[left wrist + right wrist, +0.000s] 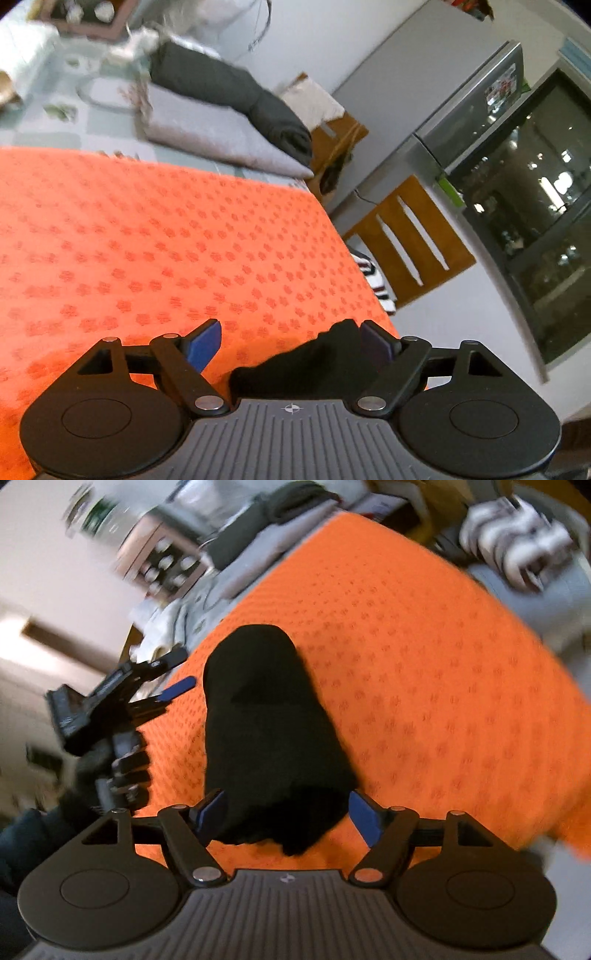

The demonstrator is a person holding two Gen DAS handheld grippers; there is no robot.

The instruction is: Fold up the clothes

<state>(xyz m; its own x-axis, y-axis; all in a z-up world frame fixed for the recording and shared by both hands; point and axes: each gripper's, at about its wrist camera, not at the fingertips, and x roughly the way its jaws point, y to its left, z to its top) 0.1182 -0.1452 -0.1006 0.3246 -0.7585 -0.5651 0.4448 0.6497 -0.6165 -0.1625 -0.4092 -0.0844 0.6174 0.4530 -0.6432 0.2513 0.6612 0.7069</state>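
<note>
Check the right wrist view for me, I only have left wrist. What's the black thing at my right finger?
Observer: A black garment, folded into a long bundle, lying on the orange cloth.
Operator: Anything clamped on it?
Observer: No. The right gripper is open, one finger either side of the bundle's near end.
Operator: And where does mine sit?
Observer: The left gripper is open beside the bundle's left edge, towards its far end. I cannot tell whether it touches.
</note>
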